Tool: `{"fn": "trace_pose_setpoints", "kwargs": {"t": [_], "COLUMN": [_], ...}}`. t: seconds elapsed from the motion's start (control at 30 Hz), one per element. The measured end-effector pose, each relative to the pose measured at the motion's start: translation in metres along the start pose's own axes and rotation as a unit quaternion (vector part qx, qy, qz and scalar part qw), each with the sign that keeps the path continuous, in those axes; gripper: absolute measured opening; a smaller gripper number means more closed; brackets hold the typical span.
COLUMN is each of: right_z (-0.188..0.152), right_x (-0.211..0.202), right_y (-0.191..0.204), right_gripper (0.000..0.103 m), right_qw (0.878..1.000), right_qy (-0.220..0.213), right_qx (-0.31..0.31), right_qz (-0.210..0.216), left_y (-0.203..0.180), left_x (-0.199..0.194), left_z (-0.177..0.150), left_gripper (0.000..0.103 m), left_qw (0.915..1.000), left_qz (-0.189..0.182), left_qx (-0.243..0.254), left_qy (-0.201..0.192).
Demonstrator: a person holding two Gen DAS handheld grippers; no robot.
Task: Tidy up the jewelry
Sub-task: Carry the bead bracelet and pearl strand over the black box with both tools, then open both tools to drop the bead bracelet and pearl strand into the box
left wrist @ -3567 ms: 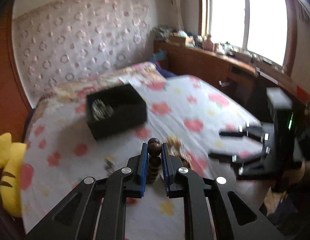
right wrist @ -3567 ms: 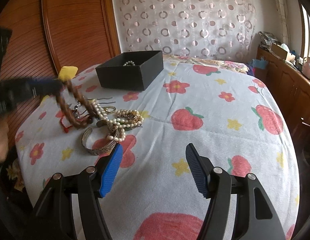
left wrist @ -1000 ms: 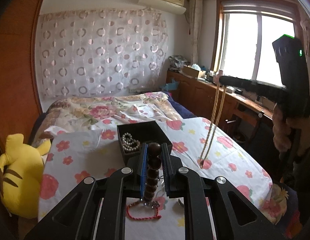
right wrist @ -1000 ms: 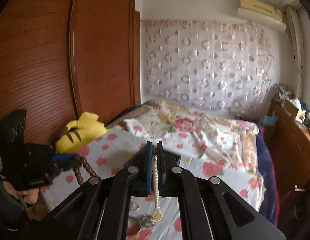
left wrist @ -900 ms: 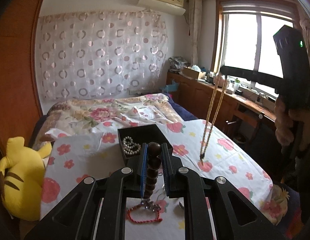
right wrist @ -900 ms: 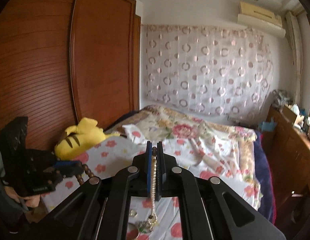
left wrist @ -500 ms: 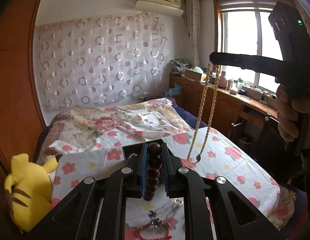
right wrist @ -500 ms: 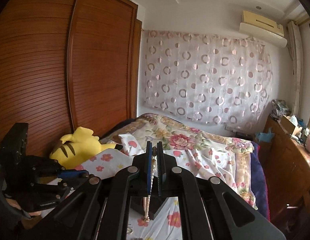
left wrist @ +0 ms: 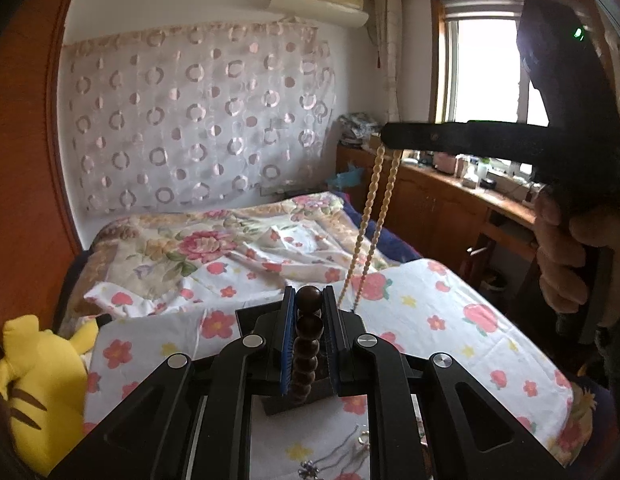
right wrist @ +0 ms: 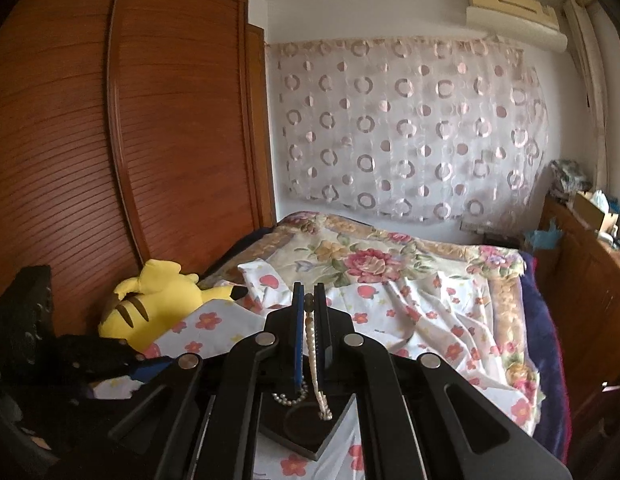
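Far left in my left wrist view, a yellow plush toy with brown stripes [left wrist: 38, 392] lies at the bed edge, beside the brown slatted wooden wardrobe [right wrist: 122, 152]. My left gripper [left wrist: 309, 336] is clamped tight on a dark brown wooden bead bracelet [left wrist: 306, 344], beads stacked upright between the blue pads. Its own frame hides most of the black open jewelry box [left wrist: 270, 404] sitting right under it. Loose silver pieces [left wrist: 333, 456] lie nearer me on the white flower-print sheet [left wrist: 449, 332].

Right of that, my right gripper [right wrist: 309, 332] is closed on a cream pearl necklace [right wrist: 315, 368], held high; the strand hangs in a double line with its lower end down in the box, next to a white pearl string [right wrist: 290, 398] already inside.

Behind: rumpled floral quilt [right wrist: 369, 260], sheer circle-pattern curtain [right wrist: 409, 128], wall air conditioner [left wrist: 317, 0], cluttered wooden sideboard [left wrist: 449, 200] under a bright window [left wrist: 489, 68]. No readable writing anywhere.
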State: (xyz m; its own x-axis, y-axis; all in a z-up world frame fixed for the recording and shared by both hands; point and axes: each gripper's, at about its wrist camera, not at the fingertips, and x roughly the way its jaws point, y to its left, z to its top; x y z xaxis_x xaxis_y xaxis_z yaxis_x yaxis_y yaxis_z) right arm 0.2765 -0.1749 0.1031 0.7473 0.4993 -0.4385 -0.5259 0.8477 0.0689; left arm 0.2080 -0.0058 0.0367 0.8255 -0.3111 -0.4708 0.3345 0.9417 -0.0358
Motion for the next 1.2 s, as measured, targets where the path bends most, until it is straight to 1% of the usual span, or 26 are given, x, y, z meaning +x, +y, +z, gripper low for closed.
{"fn": "trace_pose_setpoints", "kwargs": {"t": [0.23,0.3,0.4,0.67,0.77,0.87,0.97,1.13,1.2], "right_z": [-0.009,-0.011,-0.016,-0.028,-0.032,-0.034,-0.041,-0.058,-0.064], "right_x": [0.025,0.031,0.04,0.062,0.067,0.069,0.078,0.094,0.098], "right_y": [-0.006,-0.007,-0.008,-0.009,-0.006,-0.005,-0.004,-0.006,-0.008], "right_gripper": [0.006,0.006,0.006,0.006,0.006,0.006,0.006,0.006,0.006], "right_qw": [1.0,1.0,1.0,0.999,0.999,0.998,0.998,0.996,0.995], "right_qy": [0.016,0.021,0.027,0.046,0.051,0.052,0.062,0.086,0.093], "right_qx": [0.012,0.013,0.013,0.015,0.012,0.015,0.013,0.018,0.017], "right_qz": [-0.003,-0.006,-0.009,-0.013,-0.014,-0.01,-0.007,-0.007,-0.016], "left_y": [0.006,0.007,0.01,0.019,0.023,0.026,0.029,0.032,0.032], "left_x": [0.047,0.055,0.063,0.071,0.079,0.083,0.081,0.069,0.064], "left_z": [-0.023,-0.032,-0.035,-0.036,-0.031,-0.025,-0.02,-0.024,-0.029], "left_gripper": [0.013,0.013,0.013,0.012,0.0,0.0,0.0,0.0,0.0], "left_qw": [0.9989,0.9984,0.9979,0.9974,0.997,0.9969,0.9971,0.9973,0.9973], "left_qz": [0.011,0.014,0.019,0.024,0.022,0.024,0.025,0.031,0.033], "left_qx": [-0.004,-0.005,-0.006,-0.006,-0.006,-0.01,-0.016,-0.013,-0.011], "left_qy": [0.045,0.054,0.062,0.068,0.074,0.074,0.07,0.065,0.065]}}
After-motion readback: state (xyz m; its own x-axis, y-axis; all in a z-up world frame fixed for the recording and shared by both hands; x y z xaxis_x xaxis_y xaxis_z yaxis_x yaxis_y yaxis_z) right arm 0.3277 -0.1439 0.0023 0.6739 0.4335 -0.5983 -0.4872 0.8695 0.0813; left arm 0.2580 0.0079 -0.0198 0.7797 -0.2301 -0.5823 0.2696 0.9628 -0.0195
